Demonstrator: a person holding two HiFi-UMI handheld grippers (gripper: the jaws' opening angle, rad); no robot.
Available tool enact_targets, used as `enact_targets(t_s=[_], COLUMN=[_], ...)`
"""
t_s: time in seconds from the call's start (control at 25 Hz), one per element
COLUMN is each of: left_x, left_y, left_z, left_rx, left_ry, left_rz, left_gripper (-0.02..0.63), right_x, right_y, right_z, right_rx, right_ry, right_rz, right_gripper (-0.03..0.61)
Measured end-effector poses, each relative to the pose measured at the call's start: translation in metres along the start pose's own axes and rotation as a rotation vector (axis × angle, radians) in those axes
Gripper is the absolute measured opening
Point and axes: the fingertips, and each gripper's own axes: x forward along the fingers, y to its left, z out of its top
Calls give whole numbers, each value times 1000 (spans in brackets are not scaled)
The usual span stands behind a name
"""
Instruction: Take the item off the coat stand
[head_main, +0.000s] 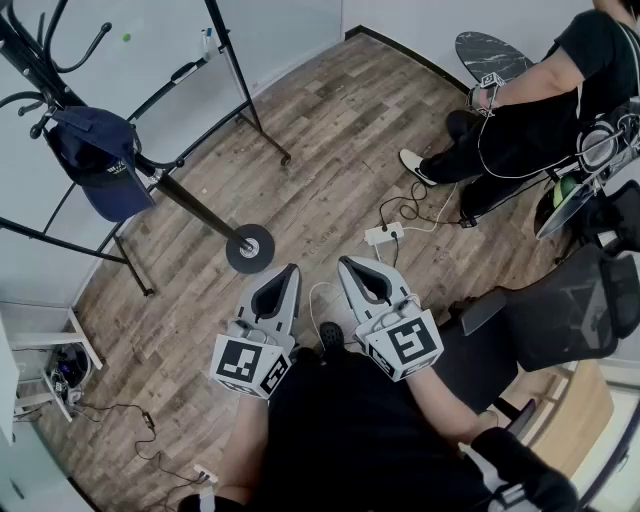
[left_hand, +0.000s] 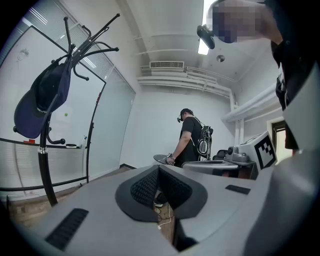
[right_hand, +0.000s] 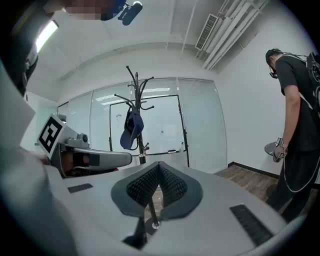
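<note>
With left gripper (head_main: 290, 270) and right gripper (head_main: 346, 263) both clenched on nothing, low near the round base of the coat stand (head_main: 190, 205), begin by spreading one pair of jaws. Reach up to the navy cap (head_main: 100, 160), hung on a hook near the stand's top. Pinch the crown's edge, then lift up and off the hook; tugging sideways probably risks tipping the stand.

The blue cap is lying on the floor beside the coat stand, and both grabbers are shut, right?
Not quite. The blue cap hangs on a hook of the coat stand, not on the floor; the head view shows it. The left gripper and right gripper are both shut, as you said.
</note>
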Motion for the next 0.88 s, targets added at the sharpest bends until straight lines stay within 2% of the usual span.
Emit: enact_targets(t_s=[0.48,0.72,0.88], left_x=[-5,-6,-13], left_y=[-3,0,4], left_z=[-4,-3,-8], left_rx=[8,4,0], left_ry=[10,11,20], left_rz=[26,35,66], left_gripper=[14,14,14], right_x=[-5,-2,-1], right_y=[-5,16,22], right_z=[3,8,7], right_rx=[-11,-2,1], right_ry=[-12,-51,-49], right_rz=[19,138,158], right_gripper=[29,31,31])
